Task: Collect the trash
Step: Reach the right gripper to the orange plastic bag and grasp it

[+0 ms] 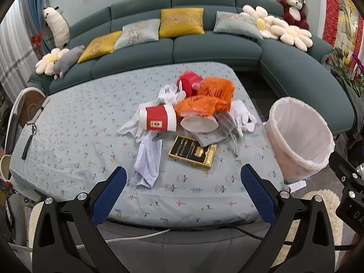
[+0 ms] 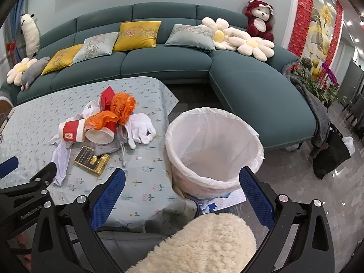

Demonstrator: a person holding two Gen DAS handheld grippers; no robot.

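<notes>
Both grippers, left gripper [image 1: 183,179] and right gripper [image 2: 182,182], spread wide w/ nothing held, near edge of table [image 1: 68,136]. Trash pile mid-table: tipped paper cup [image 1: 159,119], orange bag [image 1: 204,100], white gloves [image 2: 140,127], gold box [image 1: 193,152]. Lined bin [image 2: 213,150] just right of table, nothing visible inside.

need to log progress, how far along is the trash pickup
Nothing looks done: the lined trash bin appears empty. Nothing is in hand: the left gripper and right gripper both have open jaws holding nothing. Everything is left: the paper cups, orange plastic bags, white gloves and gold cigarette box sit piled on the table.
</notes>
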